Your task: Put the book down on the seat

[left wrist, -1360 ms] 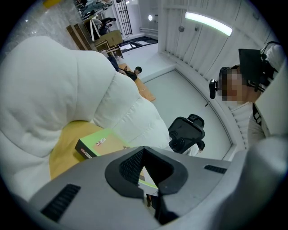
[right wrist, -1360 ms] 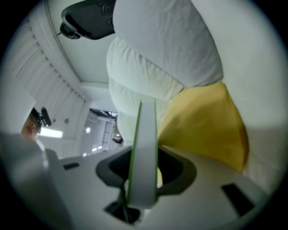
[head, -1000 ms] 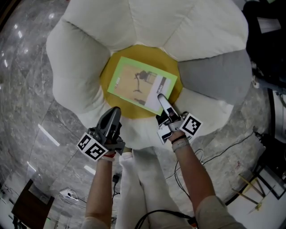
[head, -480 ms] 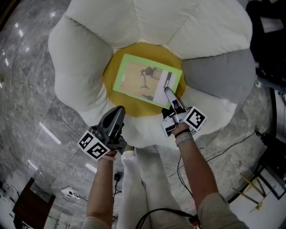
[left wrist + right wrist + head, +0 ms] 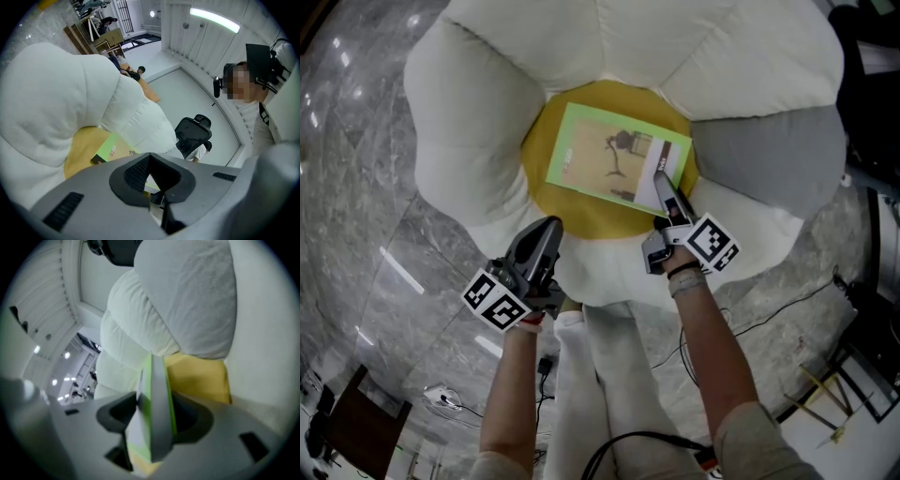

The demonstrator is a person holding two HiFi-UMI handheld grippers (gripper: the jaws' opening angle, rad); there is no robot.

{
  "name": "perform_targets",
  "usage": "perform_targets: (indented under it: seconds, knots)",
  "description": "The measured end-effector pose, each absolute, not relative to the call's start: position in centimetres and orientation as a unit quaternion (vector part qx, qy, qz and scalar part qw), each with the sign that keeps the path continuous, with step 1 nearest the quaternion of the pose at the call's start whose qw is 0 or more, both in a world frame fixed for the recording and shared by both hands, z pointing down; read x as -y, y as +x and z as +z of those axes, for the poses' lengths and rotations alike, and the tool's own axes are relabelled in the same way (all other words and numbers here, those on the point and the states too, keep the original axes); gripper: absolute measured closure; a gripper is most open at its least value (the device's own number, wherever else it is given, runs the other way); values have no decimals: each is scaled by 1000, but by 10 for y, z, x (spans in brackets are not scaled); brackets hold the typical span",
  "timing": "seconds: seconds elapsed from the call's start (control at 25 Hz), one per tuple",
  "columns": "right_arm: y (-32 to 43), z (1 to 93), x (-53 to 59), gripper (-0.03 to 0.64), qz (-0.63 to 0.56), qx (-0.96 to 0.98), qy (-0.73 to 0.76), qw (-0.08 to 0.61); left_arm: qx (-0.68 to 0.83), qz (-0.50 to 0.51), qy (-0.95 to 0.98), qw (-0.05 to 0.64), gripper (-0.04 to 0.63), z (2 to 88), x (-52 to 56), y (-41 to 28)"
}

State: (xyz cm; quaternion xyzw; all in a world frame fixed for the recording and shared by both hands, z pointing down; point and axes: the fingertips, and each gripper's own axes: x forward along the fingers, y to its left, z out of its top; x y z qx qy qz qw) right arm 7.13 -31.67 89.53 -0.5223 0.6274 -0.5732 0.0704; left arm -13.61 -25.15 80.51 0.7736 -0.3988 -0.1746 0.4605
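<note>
- The left claw (image 5: 549, 231) hangs just off the near edge of the seat (image 5: 478, 122). Its jaws are together with nothing between them, and it is well clear of the book.
- The right claw (image 5: 662, 185) reaches over the near petal, tilted downward, to the book's near right corner. Its jaws have just been opening. In the right gripper view the book's (image 5: 614, 155) edge stands between them with slack on either side, so they look apart rather than clamped.
- Risk: that corner is still inside the jaws. Pulling the claw back at an angle could catch the cover and drag or flip the book off its spot. A straight retreat along the jaws looks safer.
- Risk: the cushion is soft and dished, so a nudge from the claw could tip the book or slide it against a petal.
- The book lies face up on the yellow centre (image 5: 581, 214) of the flower-shaped seat, turned askew, and appears to be resting there already.
- It is thin, with a bright green border, a tan cover picture showing a dark figure, and a pale strip down its right side. It looks light and slightly flexible.
- The white petals (image 5: 741, 47) ring the centre, and one grey petal (image 5: 769, 155) sits just beside the book's right edge.
- The grey marbled floor (image 5: 356, 141) lies beyond and below the seat, with a cable (image 5: 787, 300) trailing across it at the right.
</note>
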Motion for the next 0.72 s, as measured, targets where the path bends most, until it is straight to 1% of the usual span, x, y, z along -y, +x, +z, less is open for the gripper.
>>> perform_targets:
  seconds: [0.12, 0.36, 0.48, 0.72]
  knots:
    - [75, 905, 314, 390, -576, -623, -528, 41, 400, -176, 772, 462, 572, 806, 253, -138]
    - [79, 909, 318, 374, -537, -654, -531, -37, 401, -175, 772, 461, 572, 807, 256, -141]
    - [81, 908, 319, 367, -529, -656, -536, -41, 401, -175, 773, 460, 572, 807, 257, -142]
    - [85, 898, 319, 357, -509, -666, -545, -19, 405, -170, 771, 462, 572, 811, 255, -145]
